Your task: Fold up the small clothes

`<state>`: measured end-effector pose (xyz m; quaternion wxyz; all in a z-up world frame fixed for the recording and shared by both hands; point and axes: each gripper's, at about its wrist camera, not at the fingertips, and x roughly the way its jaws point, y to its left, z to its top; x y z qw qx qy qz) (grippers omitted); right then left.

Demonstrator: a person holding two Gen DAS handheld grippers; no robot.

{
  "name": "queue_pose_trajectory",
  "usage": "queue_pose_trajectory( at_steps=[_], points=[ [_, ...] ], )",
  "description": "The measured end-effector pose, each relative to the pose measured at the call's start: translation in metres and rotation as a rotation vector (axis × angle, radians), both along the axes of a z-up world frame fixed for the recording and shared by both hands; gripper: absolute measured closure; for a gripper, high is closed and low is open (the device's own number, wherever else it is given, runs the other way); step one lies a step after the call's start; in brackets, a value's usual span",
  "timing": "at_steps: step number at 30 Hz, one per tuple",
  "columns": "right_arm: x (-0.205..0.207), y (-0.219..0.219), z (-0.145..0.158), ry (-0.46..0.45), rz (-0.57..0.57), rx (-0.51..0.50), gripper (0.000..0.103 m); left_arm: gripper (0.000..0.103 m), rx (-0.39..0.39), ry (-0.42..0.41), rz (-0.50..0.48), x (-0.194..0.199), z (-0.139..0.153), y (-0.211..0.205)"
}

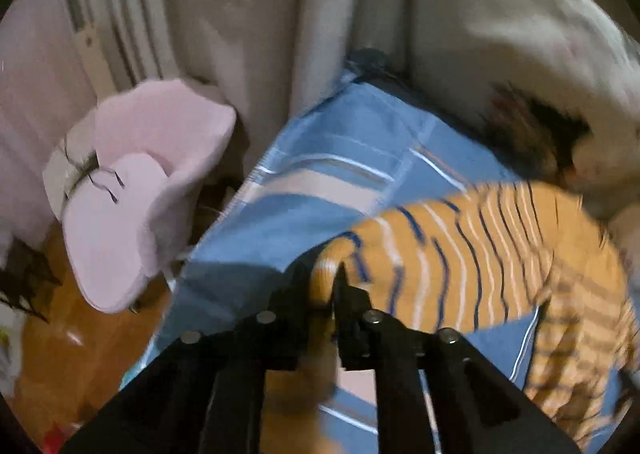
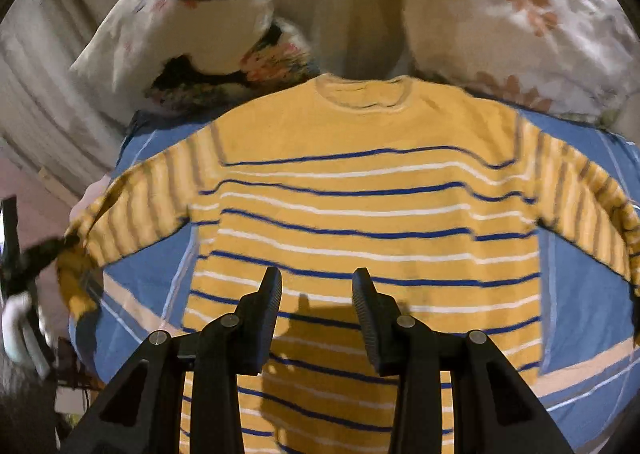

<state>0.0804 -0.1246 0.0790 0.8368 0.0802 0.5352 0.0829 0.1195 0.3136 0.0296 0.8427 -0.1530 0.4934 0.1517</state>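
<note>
- One sweater (image 2: 360,190), yellow with blue and white stripes, lies spread flat on a blue sheet (image 2: 580,294), neck at the far side, hem at the near side, both sleeves stretched out to left and right.
- Soft knit, by the look of it: light, limp and likely to sag and drag wherever it is not held; nothing fragile about it, and it should not slip from ribbed pads.
- The left sleeve cuff (image 1: 324,278) sits pinched between the nearly closed jaws of the left gripper (image 1: 334,294), at the sheet's left edge.
- Best holds, on this showing, are cuffs, shoulder seams and hem corners, where the doubled fabric gives the pads something to bite; a mid-panel grab would probably bunch the knit.
- The right gripper (image 2: 316,294) hangs over the lower body of the sweater, jaws about half apart with nothing between them, its shadow falling on the stripes.
- Floral pillows (image 2: 520,14) rest at the far edge of the sheet, just beyond the collar.
- A pink chair (image 1: 132,190) stands on the wood floor (image 1: 60,354) to the left.
</note>
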Motion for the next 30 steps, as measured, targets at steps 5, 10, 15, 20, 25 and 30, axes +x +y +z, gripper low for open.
queue_pose_trajectory(
  at_steps=[5,10,15,20,25,30],
  points=[
    [0.007,0.057,-0.001,-0.006,0.182,0.049,0.053,0.075,-0.077,-0.048,0.054,-0.014,0.004,0.040],
    [0.019,0.159,0.000,-0.029,0.459,0.115,0.047,0.072,-0.082,-0.051,0.128,-0.050,0.002,0.068],
    [0.026,0.264,-0.014,-0.016,0.642,0.200,0.047,0.065,-0.103,-0.085,0.234,-0.091,0.007,0.105],
    [0.023,0.361,-0.040,-0.019,0.757,0.171,0.047,0.063,-0.117,-0.106,0.317,-0.133,0.004,0.133],
    [0.014,0.435,-0.068,-0.022,0.800,0.068,0.045,0.063,-0.136,-0.102,0.377,-0.165,-0.003,0.151],
    [0.018,0.477,-0.085,-0.129,0.760,-0.125,0.037,0.063,-0.142,-0.097,0.403,-0.183,-0.006,0.158]
  ],
)
